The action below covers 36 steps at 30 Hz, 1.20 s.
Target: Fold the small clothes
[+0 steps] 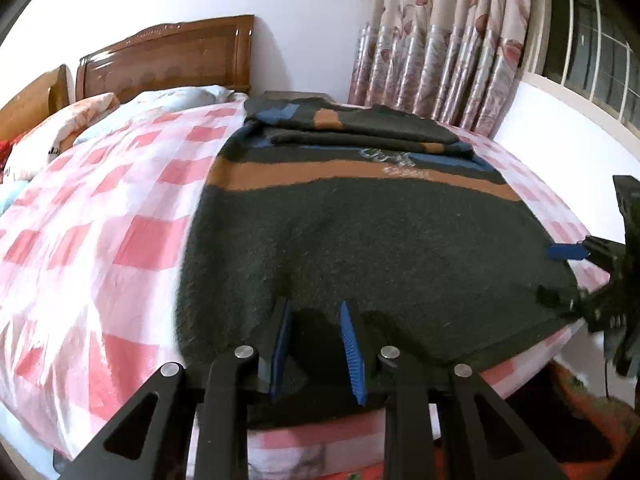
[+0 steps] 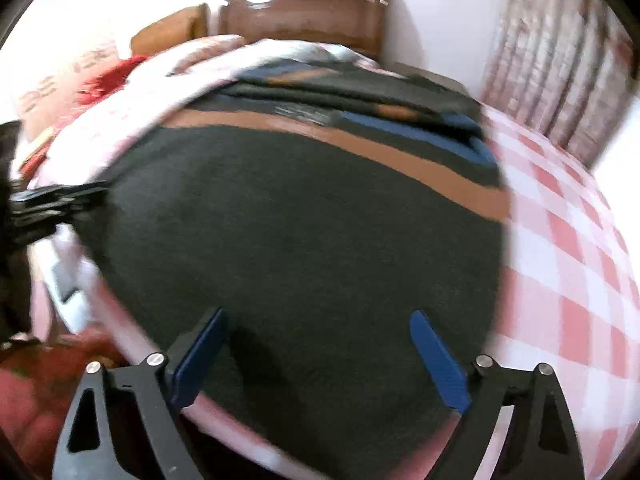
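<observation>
The left tongs (image 1: 316,312) sit low over the near hem of a dark sweater (image 1: 360,248), their blue pads close together with a narrow gap between them; the knit bunches up at the tips, but whether any fabric is pinched between the pads cannot be told. The right tongs (image 2: 316,320) hover above the same hem further along, their blue pads spread wide apart and holding nothing.

The left wrist view is sharp and catches the right tongs (image 1: 568,252) from the side at the sweater's right edge, one blue pad lying just over the fabric. It also shows pale lettering on the chest between the orange and blue stripes. The right wrist view is blurred with motion; it shows the left tongs (image 2: 56,200) only as a dark smear at the sweater's (image 2: 304,232) left edge, and a red cloth (image 2: 108,80) near the pillows that the other view barely catches.

The sweater lies flat on a bed (image 1: 100,216) covered in a pink-and-white checked sheet, its sleeves folded across the upper part. Pillows (image 1: 64,128) rest against a glossy wooden headboard (image 1: 168,60). A flowered curtain (image 1: 448,40) hangs beside a barred window (image 1: 592,44), and the wall is white.
</observation>
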Tool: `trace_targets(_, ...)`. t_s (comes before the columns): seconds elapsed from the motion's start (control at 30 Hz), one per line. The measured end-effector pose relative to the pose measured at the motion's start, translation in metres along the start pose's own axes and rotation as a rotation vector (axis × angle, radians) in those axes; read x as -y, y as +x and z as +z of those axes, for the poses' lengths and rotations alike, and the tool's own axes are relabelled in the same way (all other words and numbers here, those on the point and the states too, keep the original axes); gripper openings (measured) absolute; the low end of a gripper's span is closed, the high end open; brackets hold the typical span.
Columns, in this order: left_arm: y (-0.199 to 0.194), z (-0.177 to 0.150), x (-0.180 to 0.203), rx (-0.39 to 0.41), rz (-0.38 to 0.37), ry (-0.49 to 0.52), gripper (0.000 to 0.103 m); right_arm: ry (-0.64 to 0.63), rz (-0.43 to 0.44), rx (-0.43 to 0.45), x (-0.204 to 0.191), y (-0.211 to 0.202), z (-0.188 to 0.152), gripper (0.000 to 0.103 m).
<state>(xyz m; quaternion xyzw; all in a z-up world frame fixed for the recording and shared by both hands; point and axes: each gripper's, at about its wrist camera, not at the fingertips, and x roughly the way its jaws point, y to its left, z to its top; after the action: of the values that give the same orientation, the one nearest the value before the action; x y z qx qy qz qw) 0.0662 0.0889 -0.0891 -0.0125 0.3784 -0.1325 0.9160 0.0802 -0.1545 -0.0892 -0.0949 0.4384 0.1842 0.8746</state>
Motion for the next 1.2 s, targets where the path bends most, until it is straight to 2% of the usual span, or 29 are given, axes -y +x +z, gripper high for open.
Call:
trace_targets(0.1, 0.003, 0.004, 0.032, 0.022, -0.072, 0.066, 0.026, -0.084, 0.048, 0.027, -0.038, 0.007, 0.007, 0.103)
trace_targets(0.13, 0.011, 0.001, 0.047, -0.005, -0.079, 0.124, 0.026, -0.117, 0.065, 0.003, -0.051, 0.016, 0.006, 0.103)
trace_targets(0.17, 0.016, -0.002, 0.053, -0.028, -0.065, 0.160, 0.027, -0.167, 0.038, 0.017, -0.061, 0.020, 0.003, 0.103)
trace_targets(0.2, 0.014, -0.006, 0.058, 0.004, -0.042, 0.193, 0.028, -0.179, 0.041, 0.030, -0.062, 0.019, 0.002, 0.103)
trace_targets(0.23, 0.013, -0.007, 0.055, 0.002, -0.057, 0.185, 0.028, -0.158, 0.061, 0.022, -0.056, 0.017, 0.000, 0.103)
trace_targets(0.33, 0.008, -0.006, 0.029, -0.019, -0.129, 0.087, 0.027, -0.121, 0.023, -0.001, -0.030, 0.010, -0.009, 0.103)
trace_targets(0.4, 0.003, -0.009, 0.011, -0.024, -0.137, 0.032, 0.025, -0.081, -0.005, -0.016, -0.009, 0.003, -0.018, 0.103)
trace_targets(0.53, -0.010, -0.020, -0.006, -0.016, -0.105, 0.015, 0.024, -0.036, -0.028, -0.025, 0.011, -0.012, -0.036, 0.103)
trace_targets(0.63, -0.020, -0.022, -0.016, -0.018, 0.010, 0.027, 0.024, -0.023, -0.066, -0.035, 0.022, -0.023, -0.041, 0.103)
trace_targets(0.73, -0.036, -0.012, -0.043, 0.050, 0.045, -0.075, 0.024, 0.072, -0.110, -0.011, 0.047, -0.038, -0.044, 0.103)
trace_targets(0.83, -0.035, 0.001, -0.076, 0.061, 0.038, -0.230, 0.025, 0.208, -0.127, -0.032, 0.072, -0.033, -0.047, 0.103)
trace_targets(0.93, -0.023, 0.003, -0.081, 0.023, -0.009, -0.253, 0.025, 0.235, -0.105, -0.047, 0.074, -0.026, -0.049, 0.103)
trace_targets(1.0, -0.011, 0.000, -0.076, -0.012, -0.006, -0.236, 0.026, 0.217, -0.092, -0.044, 0.067, -0.024, -0.047, 0.103)
trace_targets(1.03, -0.003, -0.003, -0.075, -0.040, -0.006, -0.233, 0.027, 0.204, -0.089, -0.039, 0.062, -0.023, -0.047, 0.103)
trace_targets(1.07, -0.001, -0.006, -0.072, -0.022, 0.002, -0.227, 0.028, 0.196, -0.094, -0.034, 0.059, -0.022, -0.045, 0.103)
trace_targets(1.17, 0.000, -0.011, -0.064, 0.004, 0.006, -0.187, 0.042, 0.194, -0.082, -0.007, 0.054, -0.019, -0.040, 0.103)
trace_targets(1.2, 0.001, -0.010, -0.061, -0.002, 0.005, -0.178, 0.050, 0.196, -0.077, -0.002, 0.053, -0.019, -0.040, 0.103)
